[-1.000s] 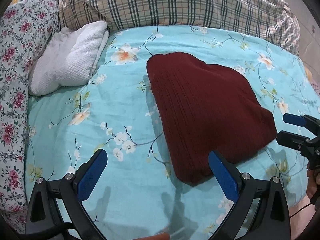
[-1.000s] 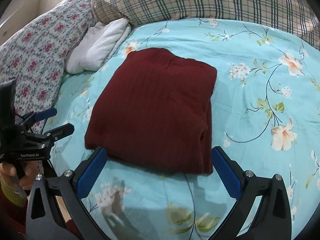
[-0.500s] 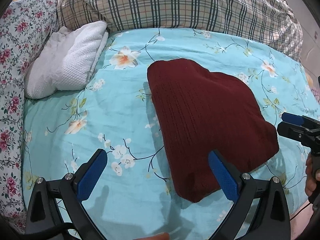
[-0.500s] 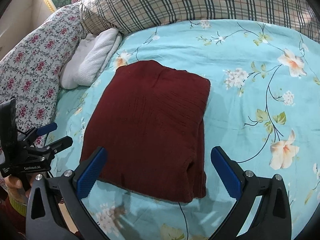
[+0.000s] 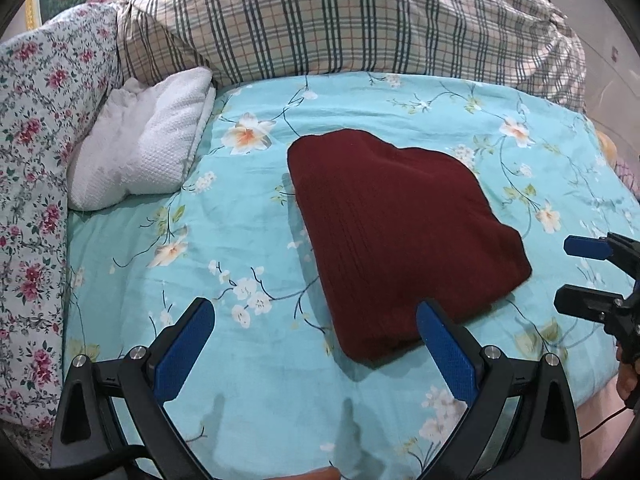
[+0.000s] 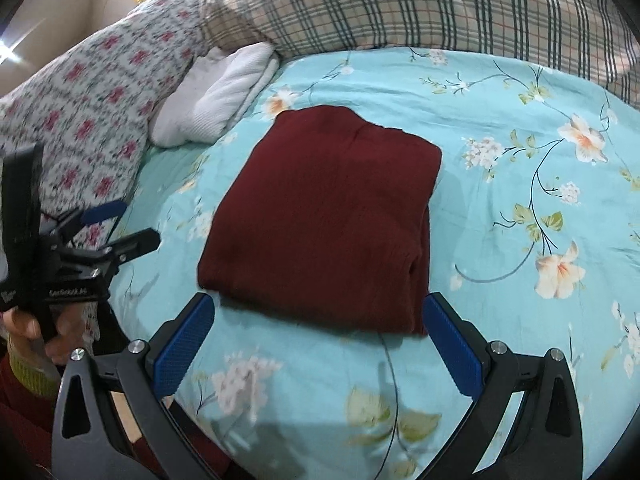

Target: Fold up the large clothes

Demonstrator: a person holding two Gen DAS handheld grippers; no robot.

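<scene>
We see the dark red garment (image 5: 396,248) lying folded in a compact stack on the bed (image 5: 256,220) with its floral turquoise sheet, below the plaid pillow (image 5: 352,20) and right of a white towel (image 5: 148,148). Our left claw (image 5: 316,344) and right claw (image 6: 318,340) both gape wide, empty, near its front edge

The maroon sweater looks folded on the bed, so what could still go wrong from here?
1. The maroon sweater shows loose stacked layers along its right edge; gripping only the top one could undo the fold.
2. Both open grippers, left gripper and right gripper, hover near its front edge; a dip could snag the knit.
3. The soft floral bedsheet may bunch up with it.
</scene>
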